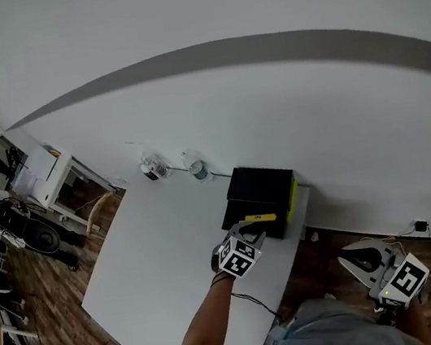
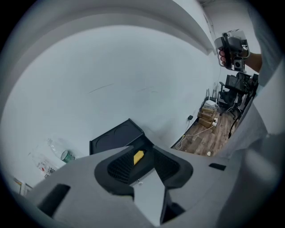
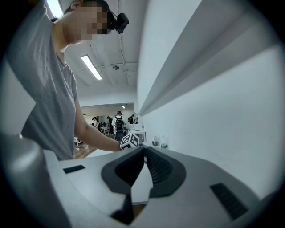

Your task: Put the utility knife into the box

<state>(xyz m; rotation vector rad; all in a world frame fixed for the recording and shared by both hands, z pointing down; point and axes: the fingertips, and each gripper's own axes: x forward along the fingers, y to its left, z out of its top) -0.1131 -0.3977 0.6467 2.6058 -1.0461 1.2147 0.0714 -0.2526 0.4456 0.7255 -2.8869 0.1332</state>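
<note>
The utility knife (image 1: 258, 218) – a yellow-bodied tool – is clamped between the jaws of the left gripper (image 1: 250, 232). In the left gripper view the yellow body (image 2: 138, 156) sits pinched between the two dark ribbed pads near their tips. In the head view the knife lies crosswise at the near edge of the box (image 1: 261, 188), over the box's near side. Whether it touches the box cannot be determined. The box is black, with a yellow strip (image 1: 292, 195) along its right side. It stands on the white table (image 1: 157, 260) at the far right corner, close to the white wall. The person's left forearm (image 1: 205, 326) reaches toward the box from the near side of the table. Two bottles (image 1: 198, 168) stand to the left of the box, along the wall. The right gripper (image 3: 144, 150) is held well apart from the box, lower and to its right – over the wooden floor (image 1: 328, 248) beside the table. Its jaws are together at the tips with nothing between them. In the right gripper view the marker cube (image 3: 130, 141) of the left gripper shows beyond those jaws.
</note>
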